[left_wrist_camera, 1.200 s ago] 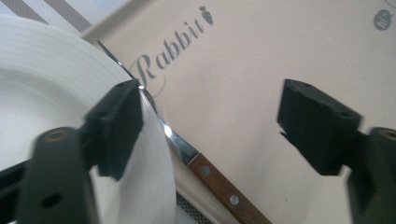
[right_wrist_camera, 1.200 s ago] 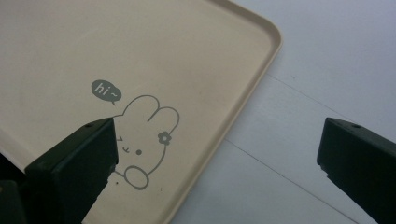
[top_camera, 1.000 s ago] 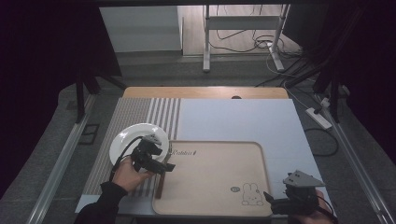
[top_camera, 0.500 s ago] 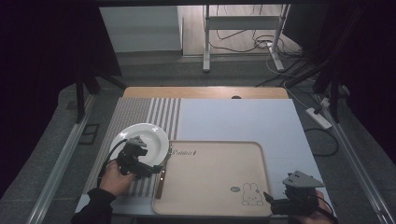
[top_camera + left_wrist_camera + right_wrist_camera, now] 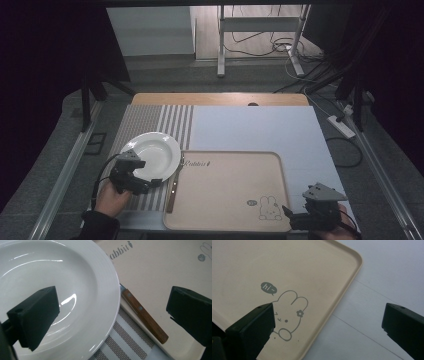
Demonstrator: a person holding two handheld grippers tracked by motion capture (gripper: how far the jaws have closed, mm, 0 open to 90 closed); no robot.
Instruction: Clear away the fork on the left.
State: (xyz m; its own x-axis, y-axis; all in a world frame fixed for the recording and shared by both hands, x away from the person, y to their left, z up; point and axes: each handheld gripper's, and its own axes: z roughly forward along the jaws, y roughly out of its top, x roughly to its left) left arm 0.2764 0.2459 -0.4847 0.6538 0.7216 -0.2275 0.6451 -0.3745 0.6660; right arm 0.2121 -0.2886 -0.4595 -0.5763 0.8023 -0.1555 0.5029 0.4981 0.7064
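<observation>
The left gripper (image 5: 150,182) has just been opening its jaws wide – nothing between them – over the near edge of the white plate (image 5: 152,150), which sits on the striped mat (image 5: 150,120) beside the tray (image 5: 227,220).

plate (image 5: 152,150) — white | tray (image 5: 225,220) — beige, rabbit print | mat (image 5: 145,117) — grey-white stripes | knife (image 5: 145,316) handle — brown

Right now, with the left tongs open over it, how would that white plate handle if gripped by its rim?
The white plate looks glazed and glossy, so the pads may slip. It seems rigid and probably breakable if dropped. Its shallow, wide rim lies low on the striped mat, so getting a pad underneath could be awkward.
</observation>
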